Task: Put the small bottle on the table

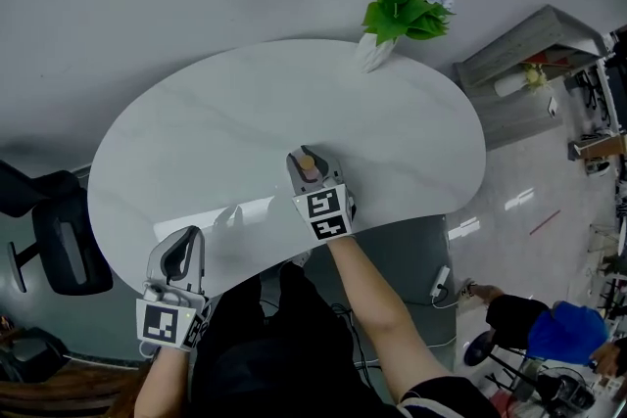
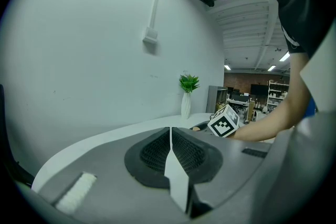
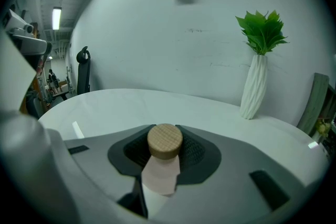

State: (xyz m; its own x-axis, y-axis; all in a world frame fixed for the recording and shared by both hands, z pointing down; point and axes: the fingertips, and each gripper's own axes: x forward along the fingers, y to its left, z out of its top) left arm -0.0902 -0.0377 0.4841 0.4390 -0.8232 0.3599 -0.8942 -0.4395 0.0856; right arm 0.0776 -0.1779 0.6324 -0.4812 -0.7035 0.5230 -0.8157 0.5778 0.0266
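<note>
The small bottle [image 1: 309, 165] has a pale pink body and a round wooden cap [image 3: 164, 140]. My right gripper [image 1: 306, 155] is shut on its body [image 3: 160, 173], with the dark pads pressing both sides and the cap standing out above them. It holds the bottle over the middle of the white oval table [image 1: 216, 122]; whether the bottle's base touches the top is hidden. My left gripper [image 1: 179, 250] is at the table's near left edge, and its jaws [image 2: 170, 152] are shut with nothing between them.
A white ribbed vase [image 1: 377, 49] with a green plant [image 1: 404, 0] stands at the table's far edge, ahead and right of the bottle [image 3: 254, 86]. A black chair [image 1: 59, 240] sits left of the table. A grey cabinet [image 1: 529, 64] stands to the right.
</note>
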